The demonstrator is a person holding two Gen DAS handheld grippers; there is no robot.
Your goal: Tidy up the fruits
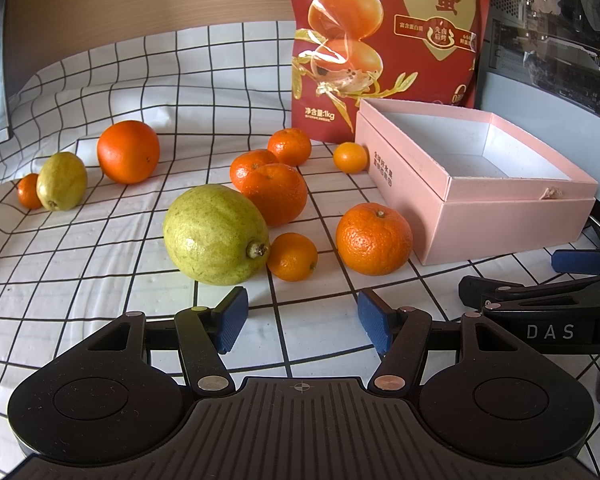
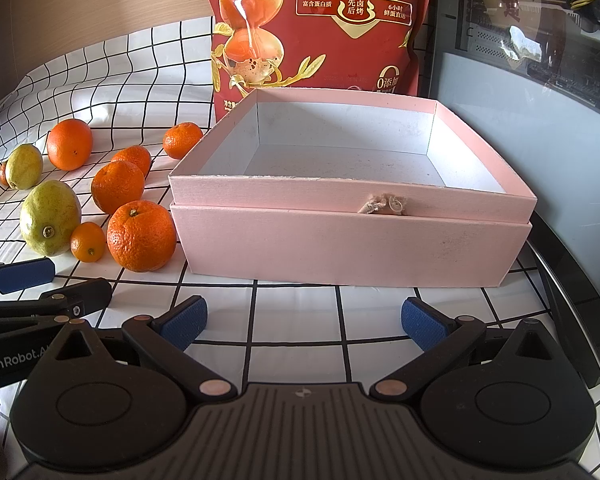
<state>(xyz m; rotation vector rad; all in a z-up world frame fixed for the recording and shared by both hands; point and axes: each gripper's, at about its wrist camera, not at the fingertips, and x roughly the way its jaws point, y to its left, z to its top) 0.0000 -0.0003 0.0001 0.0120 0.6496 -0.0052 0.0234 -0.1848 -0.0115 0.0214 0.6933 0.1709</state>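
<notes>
My left gripper (image 1: 302, 322) has its blue pads spread wide with nothing between them, hovering over the checked cloth (image 1: 100, 264) just short of the fruit. Straight ahead of its left pad lies a big yellow-green lemon (image 1: 216, 235), stem end turned toward me, with a small orange (image 1: 292, 257) touching its right side and a dimpled mandarin (image 1: 374, 239) beyond that, near the corner of the pink box (image 1: 512, 220). Behind them two more mandarins (image 1: 274, 193) sit pressed together, and further back are another mandarin (image 1: 289, 146) and a tiny orange (image 1: 350, 157) just beside the box wall. Off to the left sit a large orange (image 1: 128, 151) and a second lemon (image 1: 61, 181) with a small orange tucked behind it. My right gripper (image 2: 303, 322) is also gaping wide and holds nothing; it faces the front wall of the box (image 2: 352, 240), which stands open with no fruit inside. A red snack bag (image 2: 320, 28) stands upright behind the box.
</notes>
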